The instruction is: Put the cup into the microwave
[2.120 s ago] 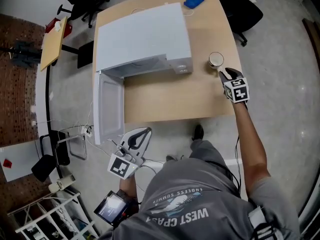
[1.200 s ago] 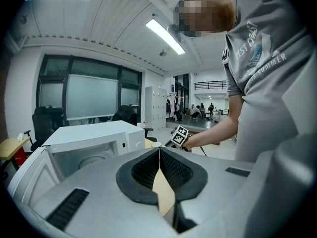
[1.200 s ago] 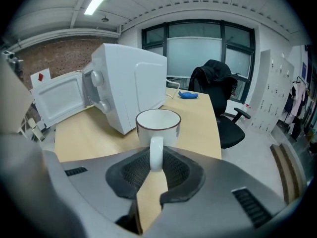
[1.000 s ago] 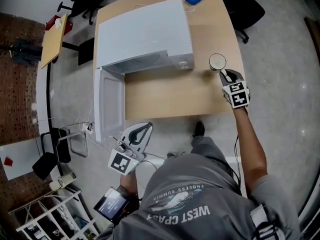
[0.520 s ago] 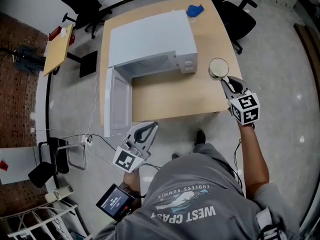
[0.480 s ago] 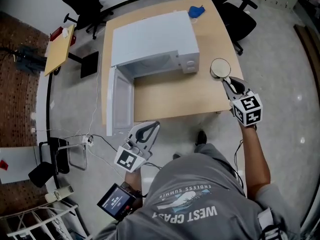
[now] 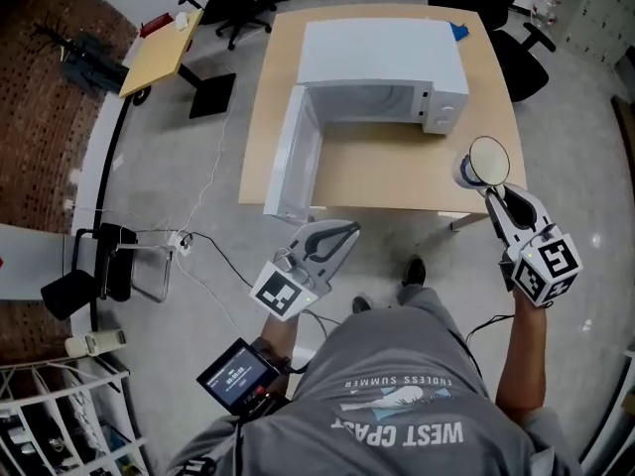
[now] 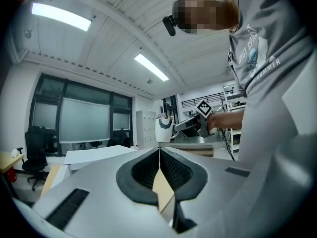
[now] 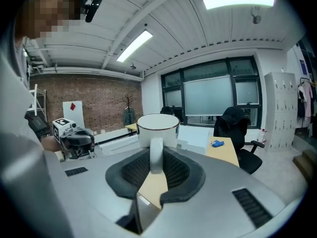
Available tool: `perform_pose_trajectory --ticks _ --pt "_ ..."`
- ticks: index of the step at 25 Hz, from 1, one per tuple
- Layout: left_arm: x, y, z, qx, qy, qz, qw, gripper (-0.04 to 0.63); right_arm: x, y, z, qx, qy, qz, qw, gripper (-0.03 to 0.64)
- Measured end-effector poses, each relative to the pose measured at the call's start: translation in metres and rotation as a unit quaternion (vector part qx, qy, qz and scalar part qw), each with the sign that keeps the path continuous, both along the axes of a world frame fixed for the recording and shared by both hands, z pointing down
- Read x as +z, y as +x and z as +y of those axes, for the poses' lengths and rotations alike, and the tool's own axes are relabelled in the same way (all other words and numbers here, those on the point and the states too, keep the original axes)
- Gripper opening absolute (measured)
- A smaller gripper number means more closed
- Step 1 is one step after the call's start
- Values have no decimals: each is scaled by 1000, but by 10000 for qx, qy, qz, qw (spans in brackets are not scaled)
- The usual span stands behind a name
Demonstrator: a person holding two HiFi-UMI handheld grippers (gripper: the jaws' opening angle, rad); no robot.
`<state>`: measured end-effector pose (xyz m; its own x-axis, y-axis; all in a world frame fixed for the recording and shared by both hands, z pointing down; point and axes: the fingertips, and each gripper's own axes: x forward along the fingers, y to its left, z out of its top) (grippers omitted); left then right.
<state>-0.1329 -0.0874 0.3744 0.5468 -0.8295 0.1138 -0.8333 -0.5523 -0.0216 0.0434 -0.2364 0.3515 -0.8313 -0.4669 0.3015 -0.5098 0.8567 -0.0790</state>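
Note:
In the head view a white microwave [image 7: 382,62] stands on the wooden table [image 7: 387,172], its door [image 7: 293,157] swung open to the left. A white cup [image 7: 484,162] hangs in the air over the table's right front corner. My right gripper [image 7: 495,192] is shut on the cup's handle [image 9: 156,155], and the cup [image 9: 157,128] sits upright just beyond the jaws. My left gripper [image 7: 337,234] is shut and empty, below the table's front edge near the door. The left gripper view shows its closed tips [image 8: 159,152] and the cup [image 8: 164,129] farther off.
A blue cloth [image 7: 458,31] lies behind the microwave at the table's back right. Black office chairs [image 7: 521,53] stand around the table, and a small wooden side table [image 7: 159,62] is at the left. Cables [image 7: 198,231] trail on the floor.
The right gripper has lifted the cup off the table and drawn it up and toward the person. The left gripper has risen toward the table's front edge. The head view has swung.

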Motion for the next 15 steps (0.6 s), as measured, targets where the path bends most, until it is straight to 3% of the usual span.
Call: perform_pose_trajectory --ticks 7,15 --pt "-23 -8 34 166 413 132 9989 23 -17 -41 80 -675 41 -105 9977 72" --pt "-32 -12 59 335 578 -60 9977 23 -27 -76 140 -1323 71 -188 9910 72"
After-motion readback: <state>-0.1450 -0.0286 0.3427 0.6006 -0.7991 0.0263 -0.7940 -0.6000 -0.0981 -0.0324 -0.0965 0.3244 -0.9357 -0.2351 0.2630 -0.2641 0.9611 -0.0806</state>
